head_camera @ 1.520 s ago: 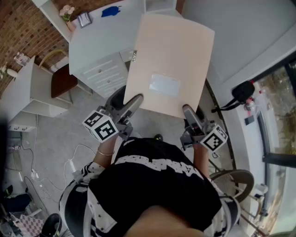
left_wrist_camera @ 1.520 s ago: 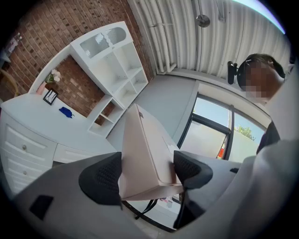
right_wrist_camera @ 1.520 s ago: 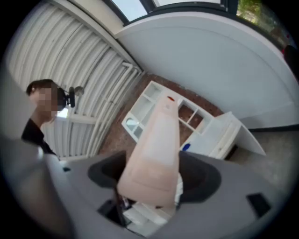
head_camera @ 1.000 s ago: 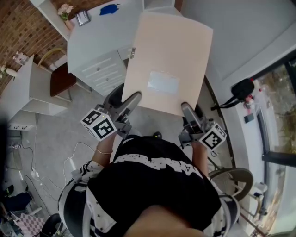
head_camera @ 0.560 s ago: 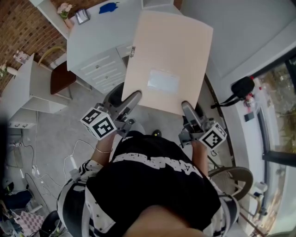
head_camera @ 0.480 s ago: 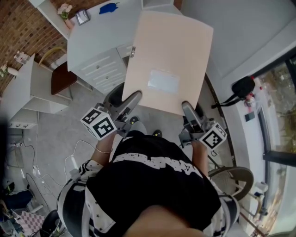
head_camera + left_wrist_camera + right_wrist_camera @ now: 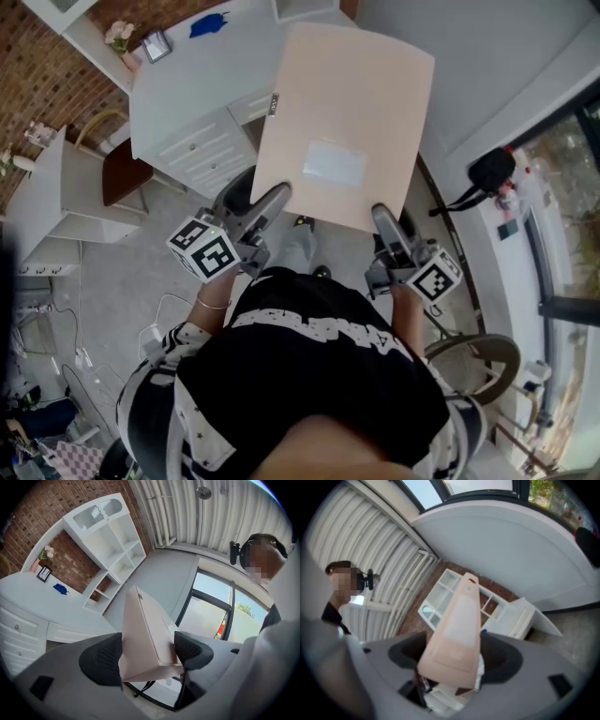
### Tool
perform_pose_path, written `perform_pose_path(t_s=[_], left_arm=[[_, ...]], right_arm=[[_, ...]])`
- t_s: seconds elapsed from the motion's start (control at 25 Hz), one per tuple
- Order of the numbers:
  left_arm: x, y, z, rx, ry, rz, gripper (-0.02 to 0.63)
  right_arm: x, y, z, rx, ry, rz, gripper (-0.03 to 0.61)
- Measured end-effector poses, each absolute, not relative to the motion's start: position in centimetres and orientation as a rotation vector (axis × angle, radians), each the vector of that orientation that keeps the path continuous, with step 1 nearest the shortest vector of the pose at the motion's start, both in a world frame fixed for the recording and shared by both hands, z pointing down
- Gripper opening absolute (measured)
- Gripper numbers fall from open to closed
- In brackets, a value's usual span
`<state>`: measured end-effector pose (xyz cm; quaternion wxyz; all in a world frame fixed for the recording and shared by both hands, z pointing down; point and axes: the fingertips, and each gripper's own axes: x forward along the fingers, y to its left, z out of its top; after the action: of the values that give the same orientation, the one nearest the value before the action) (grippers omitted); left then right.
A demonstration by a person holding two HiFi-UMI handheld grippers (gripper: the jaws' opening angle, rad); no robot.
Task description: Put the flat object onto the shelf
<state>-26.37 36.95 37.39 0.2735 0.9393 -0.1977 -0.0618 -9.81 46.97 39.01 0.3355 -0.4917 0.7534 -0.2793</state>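
A flat beige box with a pale label is held up in front of me, one near corner in each gripper. My left gripper is shut on its near left corner, and the box sits tilted between the black pads. My right gripper is shut on the near right corner, where the box rises between the jaws. The white shelf unit stands on the desk against a brick wall, and it shows behind the box as a white shelf unit.
A white desk with drawers stands ahead on the left, carrying a blue item, a small frame and flowers. A brown chair seat and a low white table lie left. A round stool is at right.
Both grippers keep their hold on the box. In the head view the desk has slid slightly up and left, and a shoe now shows under the box's near edge.
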Motion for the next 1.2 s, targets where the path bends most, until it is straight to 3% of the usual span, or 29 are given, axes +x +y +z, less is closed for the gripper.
perform_pose_path(t_s=[1.2], left_arm=[[-18.5,20.9,38.0,2.511,-0.380,-0.201,0.360]], right_arm=[[-2.8,32.1,37.1,-1.482,1.926,-0.706,0.371]])
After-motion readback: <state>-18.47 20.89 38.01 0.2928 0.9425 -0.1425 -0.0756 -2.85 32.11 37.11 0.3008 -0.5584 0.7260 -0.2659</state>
